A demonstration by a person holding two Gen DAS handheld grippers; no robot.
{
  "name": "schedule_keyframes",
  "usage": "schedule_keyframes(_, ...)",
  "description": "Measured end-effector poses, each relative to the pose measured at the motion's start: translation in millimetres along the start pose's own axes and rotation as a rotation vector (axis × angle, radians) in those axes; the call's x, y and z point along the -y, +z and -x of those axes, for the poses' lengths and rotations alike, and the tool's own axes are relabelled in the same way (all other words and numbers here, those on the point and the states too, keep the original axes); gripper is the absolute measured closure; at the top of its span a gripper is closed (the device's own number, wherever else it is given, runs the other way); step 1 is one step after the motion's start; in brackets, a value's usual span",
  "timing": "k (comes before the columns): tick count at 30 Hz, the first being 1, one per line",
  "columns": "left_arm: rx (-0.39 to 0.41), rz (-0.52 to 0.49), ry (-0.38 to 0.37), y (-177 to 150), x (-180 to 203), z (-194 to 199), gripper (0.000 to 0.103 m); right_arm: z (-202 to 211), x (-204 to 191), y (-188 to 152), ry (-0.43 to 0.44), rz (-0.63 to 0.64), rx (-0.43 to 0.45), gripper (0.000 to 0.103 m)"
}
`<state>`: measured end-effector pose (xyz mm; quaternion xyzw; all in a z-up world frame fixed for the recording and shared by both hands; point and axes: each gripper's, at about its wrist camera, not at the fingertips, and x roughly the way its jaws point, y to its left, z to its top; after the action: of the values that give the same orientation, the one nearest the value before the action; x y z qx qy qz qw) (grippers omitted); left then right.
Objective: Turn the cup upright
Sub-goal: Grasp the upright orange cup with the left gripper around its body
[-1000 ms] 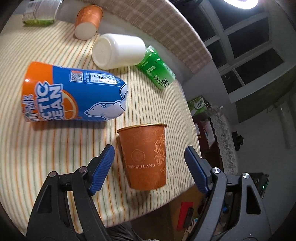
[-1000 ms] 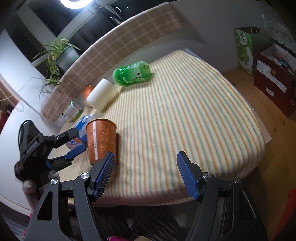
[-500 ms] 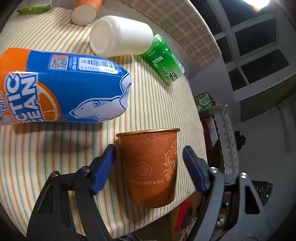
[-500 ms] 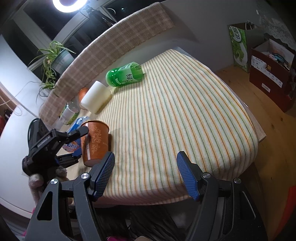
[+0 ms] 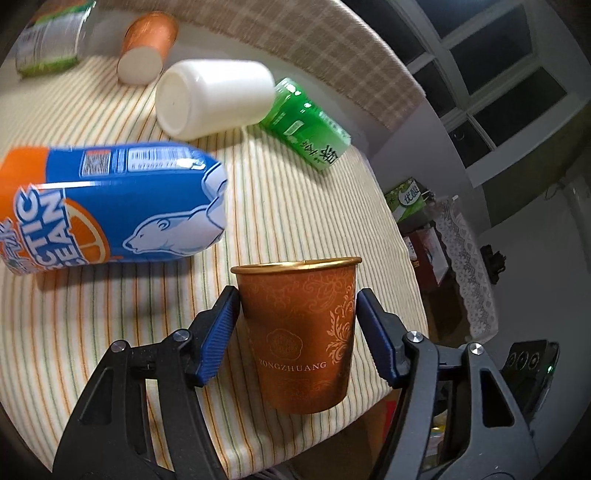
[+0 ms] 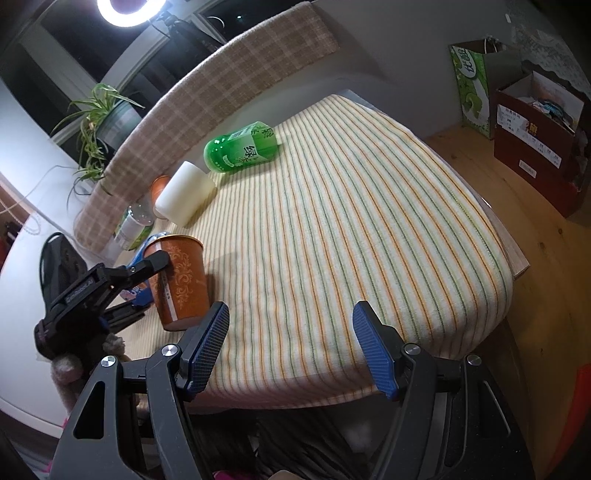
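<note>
Your left gripper (image 5: 297,325) clamps the upright orange cup (image 5: 301,332) near the striped cloth's (image 6: 351,221) near-left edge.

Both blue pads (image 5: 218,332) press the cup's 2 sides, rim up. Your right gripper (image 6: 291,347) hangs with its fingers spread apart over the near edge, holding nothing. Beyond the cup lie a blue can (image 5: 107,206), a white cup (image 5: 214,98) and a green bottle (image 5: 308,125).

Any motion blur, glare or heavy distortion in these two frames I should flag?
Left wrist: far items smear, the blue can and white cup soft, while the orange cup between the left tongs stays sharp. Right wrist: crisp; the ring light blows out at the top edge, and fisheye bends the striped tablecloth; right tongs open.
</note>
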<state>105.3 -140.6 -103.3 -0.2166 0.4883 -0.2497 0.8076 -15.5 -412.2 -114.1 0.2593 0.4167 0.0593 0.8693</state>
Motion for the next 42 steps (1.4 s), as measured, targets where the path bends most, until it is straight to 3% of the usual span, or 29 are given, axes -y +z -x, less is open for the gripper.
schedule_keyframes(12, 0.148, -0.233, 0.140, -9.4, 36.9, 22.2, 0.037, 1.8, 1.9, -1.2, 0.004, -0.012, 0.005, 0.034)
schedule_keyframes(21, 0.229, -0.371, 0.242, -14.3, 55.7, 17.8, 0.037, 1.3, 3.5, -1.8, 0.000, -0.018, 0.006, 0.034)
schedule_keyframes(29, 0.239, -0.416, 0.280, -14.6, 56.9, 5.0, 0.037, 1.1, 6.3, -2.2, -0.005, -0.021, 0.004, 0.034)
schedule_keyframes(42, 0.216, -0.444, 0.278, -24.2, 57.5, 3.4, 0.037, 0.1, 5.3, -2.4, -0.005, -0.020, 0.002, 0.034)
